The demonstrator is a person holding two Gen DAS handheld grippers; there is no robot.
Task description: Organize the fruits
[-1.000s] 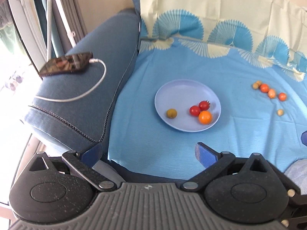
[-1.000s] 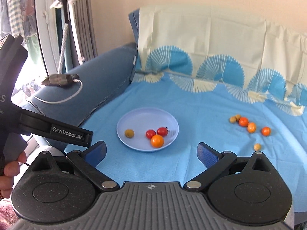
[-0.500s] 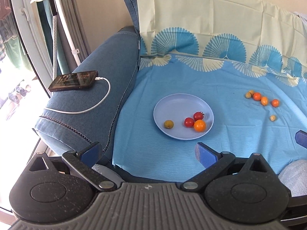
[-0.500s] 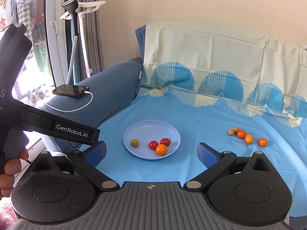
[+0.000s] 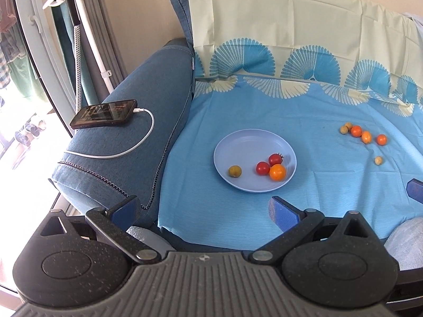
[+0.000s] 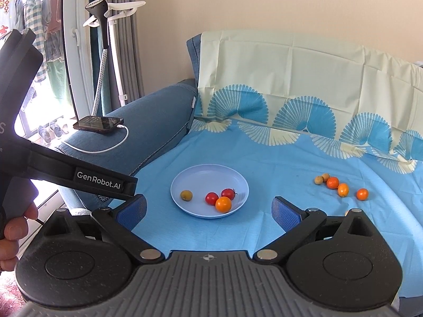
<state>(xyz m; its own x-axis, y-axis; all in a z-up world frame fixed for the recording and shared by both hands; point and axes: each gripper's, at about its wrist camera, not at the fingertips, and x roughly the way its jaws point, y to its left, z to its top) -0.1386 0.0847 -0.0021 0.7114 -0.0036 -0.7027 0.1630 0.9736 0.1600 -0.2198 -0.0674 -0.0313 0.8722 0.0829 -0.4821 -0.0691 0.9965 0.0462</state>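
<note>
Both the left hand-held gripper [image 5: 203, 208] and the right hand-held gripper [image 6: 209, 208] stood wide and empty above the blue sheet [image 5: 330, 185]. The plate [image 5: 251, 142] held four fruits; six loose fruits [image 6: 343, 189] lay well apart to its right.

Blue sofa [image 6: 148, 132] ahead of me, cream wall [image 6: 264, 2] behind it. Fan-print cloth [image 6: 304, 142] over seat + backrest. Phone [image 6: 98, 124] charging on armrest. Left of sofa: grey curtain [image 6: 132, 39], garment steamer [image 6: 101, 21], bright window w/ daylight.
</note>
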